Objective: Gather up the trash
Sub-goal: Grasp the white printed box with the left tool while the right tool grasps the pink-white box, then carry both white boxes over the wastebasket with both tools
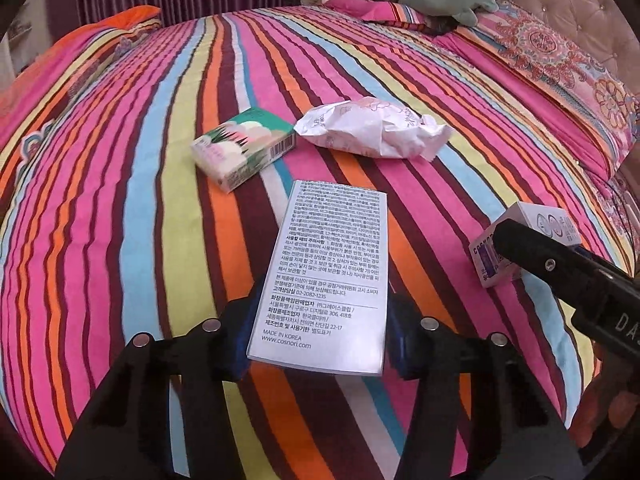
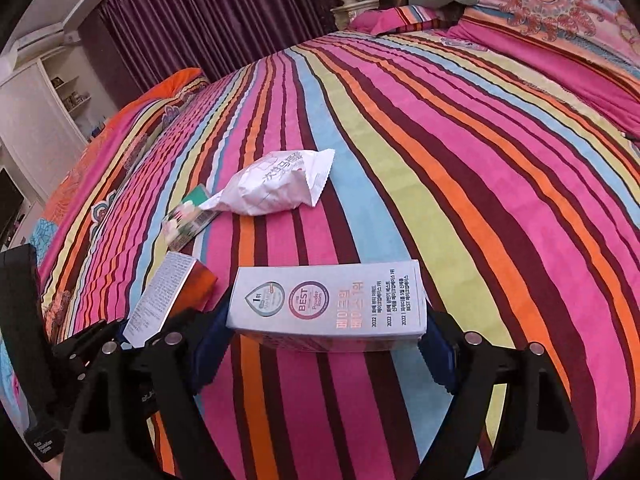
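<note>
**Two boxes gripped, two pieces of trash left on the bed**

Left wrist view: the left gripper (image 1: pixel 318 344) is clamped on a tall white box (image 1: pixel 328 272) printed with small black text, held above a striped bedspread (image 1: pixel 120 208). Farther off on the bedspread lie a small green carton (image 1: pixel 244 148) and, just beside it, a crumpled white wrapper (image 1: pixel 372 128); neither is picked up yet. At the right edge, the right gripper holds a second box (image 1: pixel 528 240).

Right wrist view: the right gripper (image 2: pixel 324 344) is closed on a pale cosmetics box (image 2: pixel 328 304), gripped sideways at its ends. The left gripper's box shows at lower left. No bin or bag is visible, so collection looks roughly half done.
</note>
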### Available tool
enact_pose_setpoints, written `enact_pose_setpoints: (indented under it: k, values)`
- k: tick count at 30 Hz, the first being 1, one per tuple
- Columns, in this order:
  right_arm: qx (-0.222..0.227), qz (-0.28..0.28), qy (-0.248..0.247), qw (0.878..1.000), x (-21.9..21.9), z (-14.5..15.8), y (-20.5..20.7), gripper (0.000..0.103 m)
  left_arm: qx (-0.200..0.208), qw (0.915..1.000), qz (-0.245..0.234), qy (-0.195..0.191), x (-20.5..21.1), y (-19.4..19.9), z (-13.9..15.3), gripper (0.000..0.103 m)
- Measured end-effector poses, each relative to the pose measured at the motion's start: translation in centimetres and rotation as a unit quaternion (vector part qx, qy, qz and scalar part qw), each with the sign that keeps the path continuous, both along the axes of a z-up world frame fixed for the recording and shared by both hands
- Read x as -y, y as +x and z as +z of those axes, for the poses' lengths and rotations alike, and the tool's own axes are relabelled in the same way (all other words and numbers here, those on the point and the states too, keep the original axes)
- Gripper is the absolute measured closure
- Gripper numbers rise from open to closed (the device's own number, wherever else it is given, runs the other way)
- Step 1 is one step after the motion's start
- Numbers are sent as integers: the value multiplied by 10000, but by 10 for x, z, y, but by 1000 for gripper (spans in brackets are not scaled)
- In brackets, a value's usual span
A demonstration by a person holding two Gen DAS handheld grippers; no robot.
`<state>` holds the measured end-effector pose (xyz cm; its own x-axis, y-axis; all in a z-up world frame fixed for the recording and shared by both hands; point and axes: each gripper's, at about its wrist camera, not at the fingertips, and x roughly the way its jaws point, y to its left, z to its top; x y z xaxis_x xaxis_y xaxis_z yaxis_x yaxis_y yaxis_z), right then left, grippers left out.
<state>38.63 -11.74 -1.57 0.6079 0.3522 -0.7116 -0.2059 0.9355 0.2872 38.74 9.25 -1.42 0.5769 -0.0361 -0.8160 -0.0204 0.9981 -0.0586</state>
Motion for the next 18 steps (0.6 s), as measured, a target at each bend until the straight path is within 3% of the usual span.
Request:
enact_pose_setpoints:
  k: [9,18]
  values:
    - [122,-45,57,9999,17,8,-32,25,365,9991,217,85,6,-53,25,52]
    - [248,111,184,9995,29,12,-79,25,418,9984,386,13,7,-113,33,52]
